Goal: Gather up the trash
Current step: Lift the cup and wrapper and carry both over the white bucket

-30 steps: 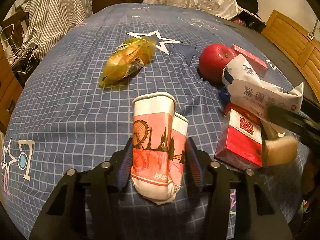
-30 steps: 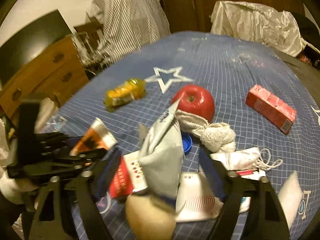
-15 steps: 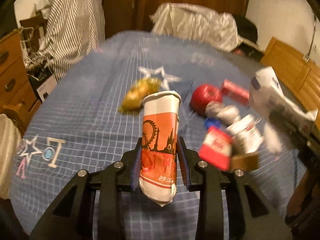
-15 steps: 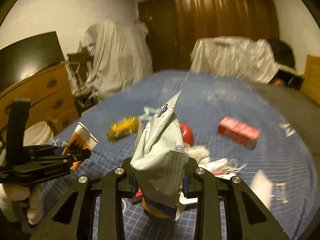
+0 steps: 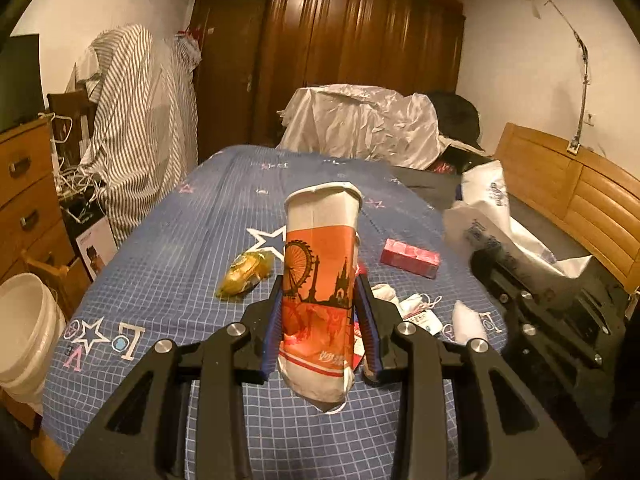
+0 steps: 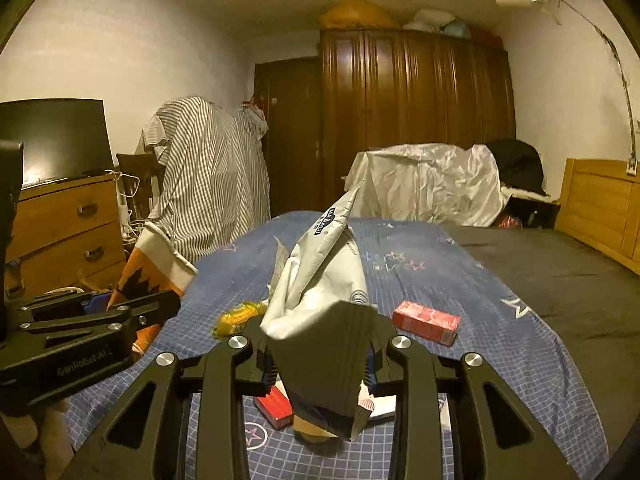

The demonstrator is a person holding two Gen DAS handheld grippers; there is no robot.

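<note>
My left gripper [image 5: 320,320] is shut on crushed orange-and-white paper cups [image 5: 318,280], held upright above the blue checked bedspread [image 5: 180,248]. A crumpled white foil bag [image 6: 320,280] stands between the pads of my right gripper [image 6: 320,364], which is shut on it and lifted off the bed. Across the two views each gripper shows from the side: the left gripper [image 6: 92,320] with its cups [image 6: 156,272], and the right gripper [image 5: 552,312] with its bag [image 5: 496,220]. On the bed lie a yellow snack wrapper [image 5: 244,274], a red carton [image 5: 410,258] and white scraps [image 5: 420,308].
A white bucket [image 5: 24,328] stands on the floor left of the bed, beside wooden drawers [image 5: 24,192]. Striped cloth [image 5: 140,120] covers something at the left. A white sheeted heap [image 5: 360,124], a dark wardrobe [image 5: 360,48] and a wooden headboard [image 5: 572,192] ring the bed.
Both grippers closed on their items and rose from the bed: the left with the paper cups, the right with the white bag. Both views tilted up towards the room.
</note>
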